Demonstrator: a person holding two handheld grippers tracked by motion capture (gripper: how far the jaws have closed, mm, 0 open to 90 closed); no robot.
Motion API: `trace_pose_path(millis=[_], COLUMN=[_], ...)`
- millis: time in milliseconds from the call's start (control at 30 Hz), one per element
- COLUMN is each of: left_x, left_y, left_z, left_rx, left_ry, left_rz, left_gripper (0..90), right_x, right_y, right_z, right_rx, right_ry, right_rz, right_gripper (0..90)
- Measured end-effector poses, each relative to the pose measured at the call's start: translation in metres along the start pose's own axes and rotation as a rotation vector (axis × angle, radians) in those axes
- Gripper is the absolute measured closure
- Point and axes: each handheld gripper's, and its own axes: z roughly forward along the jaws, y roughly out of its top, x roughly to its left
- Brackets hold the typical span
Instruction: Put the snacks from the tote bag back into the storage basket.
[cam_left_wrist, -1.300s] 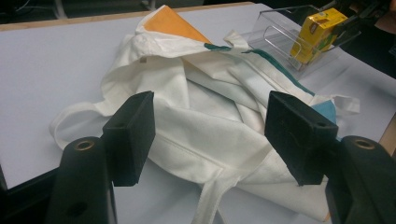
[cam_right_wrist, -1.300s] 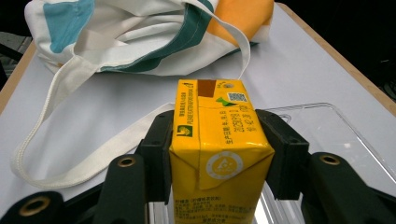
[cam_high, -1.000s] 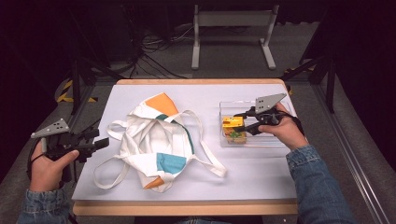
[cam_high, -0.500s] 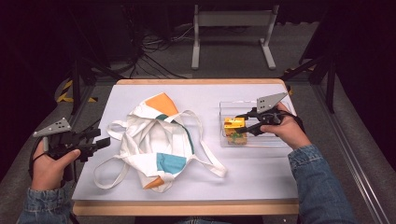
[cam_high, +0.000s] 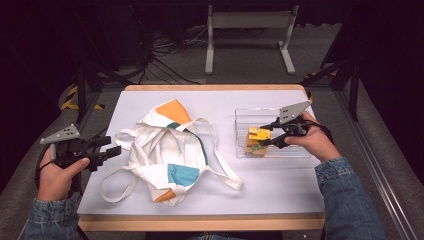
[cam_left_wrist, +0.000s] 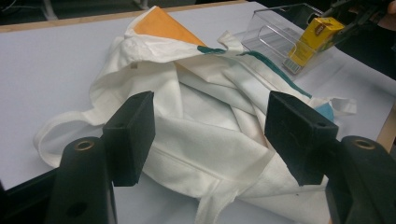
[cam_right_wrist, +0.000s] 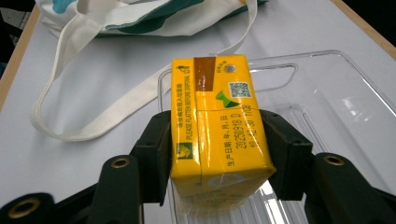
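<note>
Little is changed since earlier: L gripper (cam_high: 114, 151) is held at table's (cam_high: 280, 185) left edge, jaws apart, beside tote bag (cam_high: 167, 150). R gripper (cam_high: 266, 135) is clamped on yellow carton (cam_high: 256, 140), apparently lifted slightly within clear tray (cam_high: 295, 152).

We see the white table (cam_high: 280, 180) brightly lit from above while the room around it falls into near black. The high view is soft and grainy. Glare streaks the clear tray (cam_right_wrist: 345, 88). Up close, the yellow carton (cam_right_wrist: 217, 135) is sharp, the black jaws slightly blurred.
</note>
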Motion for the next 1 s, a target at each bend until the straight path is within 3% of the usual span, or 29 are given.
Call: trace_pose_path(millis=[167, 367, 467, 633, 833, 933, 1000], left_x=[-0.001, -0.001, -0.001, 0.0, 0.0, 0.0, -0.001], left_y=[0.0, 0.0, 0.0, -0.001, -0.002, -0.002, -0.002], left_z=[0.001, 0.001, 0.001, 0.0, -0.002, -0.003, -0.003], left_rx=[-0.002, 0.002, 0.002, 0.004, 0.012, 0.007, 0.007], left_ry=[-0.001, -0.001, -0.002, 0.003, 0.0, 0.001, 0.003], left_rz=[-0.003, 0.0, -0.002, 0.0, 0.011, 0.017, 0.018], left_gripper=[34.4, 34.4, 34.3, 34.2, 33.3, 33.0, 32.4], right_x=[0.001, 0.004, 0.006, 0.014, 0.028, 0.033, 0.04], right_y=[-0.001, 0.004, 0.01, 0.022, 0.036, 0.037, 0.038], right_z=[-0.002, -0.005, -0.01, -0.019, -0.036, -0.041, -0.05], right_rx=[-0.006, -0.027, -0.055, -0.085, -0.12, -0.142, -0.161], right_ry=[-0.007, -0.026, -0.055, -0.072, -0.13, -0.134, -0.172], right_rz=[0.006, 0.032, 0.071, 0.088, 0.106, 0.148, 0.165], right_gripper=[46.3, 36.2, 29.6, 25.6, 21.4, 21.3, 21.3])
